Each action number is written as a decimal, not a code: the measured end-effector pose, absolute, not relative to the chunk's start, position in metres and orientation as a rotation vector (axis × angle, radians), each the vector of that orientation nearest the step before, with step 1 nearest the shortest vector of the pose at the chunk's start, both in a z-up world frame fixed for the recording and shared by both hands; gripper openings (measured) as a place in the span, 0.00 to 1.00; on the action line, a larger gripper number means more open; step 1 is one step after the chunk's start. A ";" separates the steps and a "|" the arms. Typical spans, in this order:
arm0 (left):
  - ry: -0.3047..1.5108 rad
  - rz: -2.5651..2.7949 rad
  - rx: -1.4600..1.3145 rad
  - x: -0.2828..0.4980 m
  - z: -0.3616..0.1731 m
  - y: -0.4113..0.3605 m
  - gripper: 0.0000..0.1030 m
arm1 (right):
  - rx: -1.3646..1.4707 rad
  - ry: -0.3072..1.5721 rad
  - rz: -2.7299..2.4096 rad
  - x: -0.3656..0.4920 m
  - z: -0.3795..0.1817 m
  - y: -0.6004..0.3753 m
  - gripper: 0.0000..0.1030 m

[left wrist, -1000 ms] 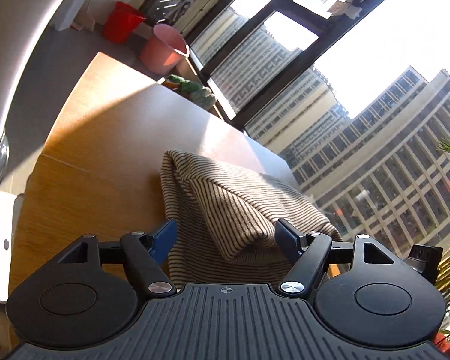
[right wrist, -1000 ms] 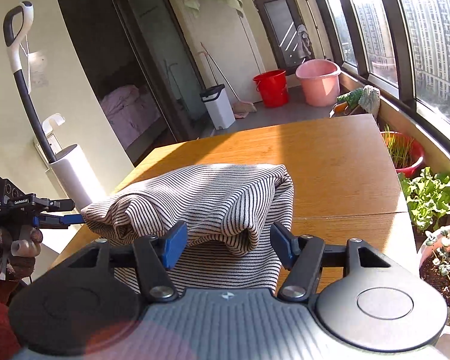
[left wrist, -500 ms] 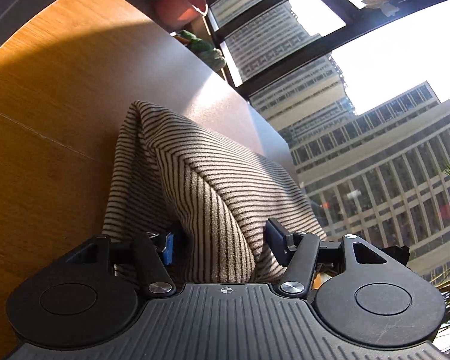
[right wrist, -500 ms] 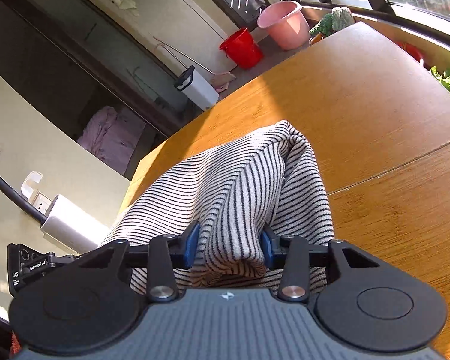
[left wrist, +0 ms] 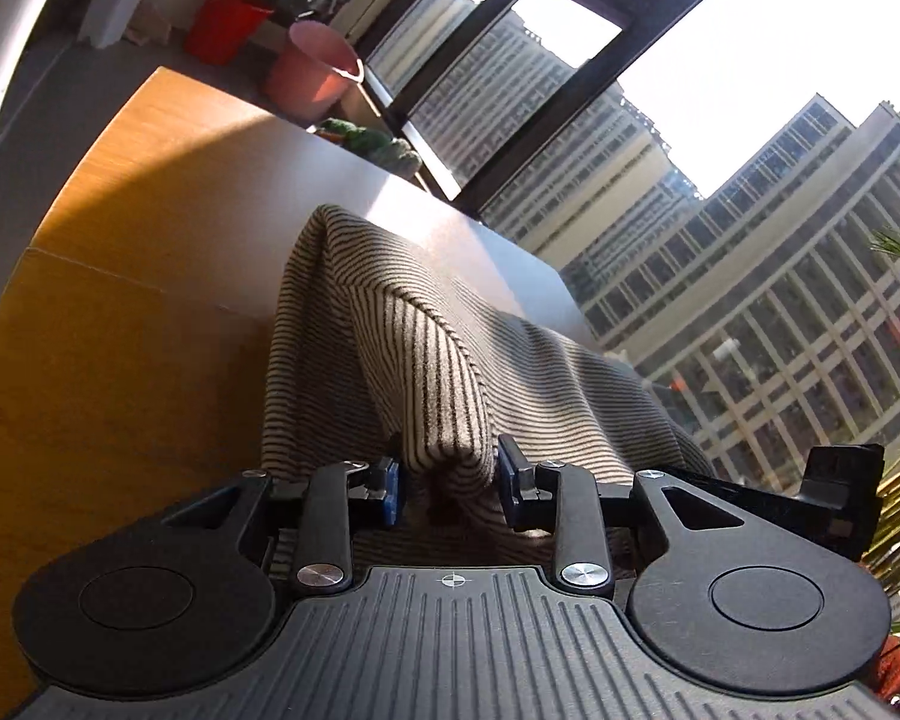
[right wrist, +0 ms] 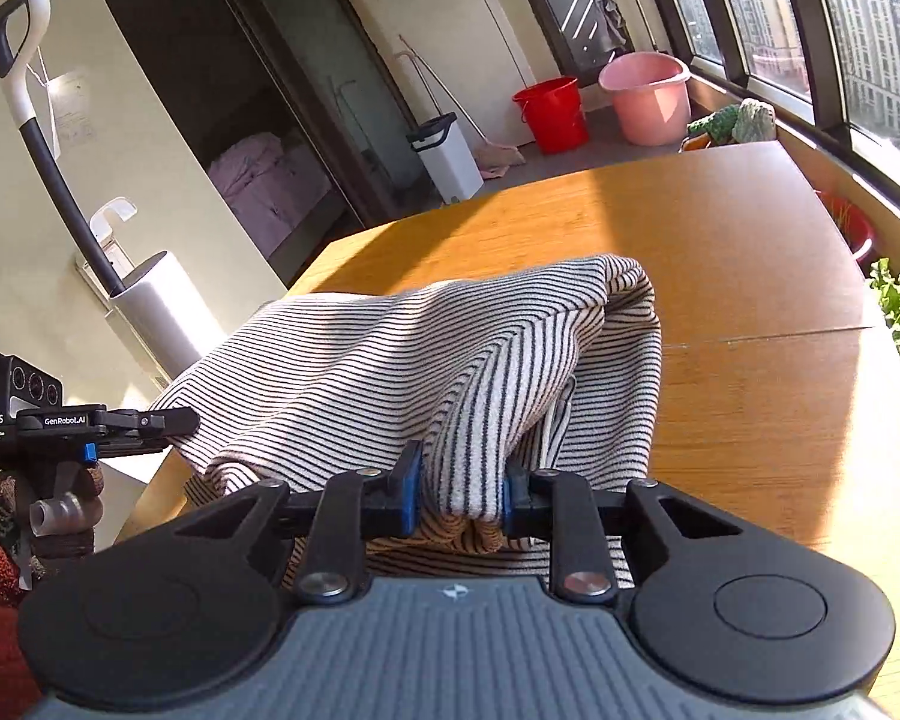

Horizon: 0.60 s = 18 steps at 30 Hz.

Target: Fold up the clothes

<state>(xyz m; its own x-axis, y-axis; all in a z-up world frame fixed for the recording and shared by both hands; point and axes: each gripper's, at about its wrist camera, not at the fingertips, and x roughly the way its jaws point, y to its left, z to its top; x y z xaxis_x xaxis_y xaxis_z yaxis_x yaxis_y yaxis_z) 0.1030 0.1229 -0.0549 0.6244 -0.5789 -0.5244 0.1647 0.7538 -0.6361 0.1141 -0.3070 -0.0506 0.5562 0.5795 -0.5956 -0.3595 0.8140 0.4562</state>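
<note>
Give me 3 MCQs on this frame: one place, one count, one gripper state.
1. Where does the striped garment lie?
A. on the wooden table
B. in the pink bucket
C. on the floor

2. How many buckets stand beyond the table's far end?
A. one
B. two
C. four

3. The right gripper is:
A. wide open, nothing between its fingers
B. shut on a fold of the garment
C. shut on the table edge

Key: 1 A, cloth rests on the tabletop. 2 B, red bucket and pink bucket. 3 B, its jaws have just been closing and both pads pinch striped cloth.
</note>
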 end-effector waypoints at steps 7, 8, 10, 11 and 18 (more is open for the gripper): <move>0.767 -0.426 -0.589 0.101 -0.051 0.136 0.52 | 0.342 0.781 0.510 0.108 -0.052 -0.321 0.33; 0.749 -0.430 -0.581 0.101 -0.045 0.136 0.58 | 0.344 0.763 0.503 0.108 -0.048 -0.324 0.33; 0.733 -0.429 -0.580 0.104 -0.040 0.136 0.67 | 0.354 0.738 0.495 0.109 -0.042 -0.328 0.37; 0.736 -0.422 -0.582 0.106 -0.041 0.136 0.78 | 0.368 0.733 0.498 0.110 -0.042 -0.330 0.40; 0.804 -0.401 -0.398 0.104 -0.054 0.107 0.52 | 0.207 0.780 0.460 0.113 -0.059 -0.314 0.31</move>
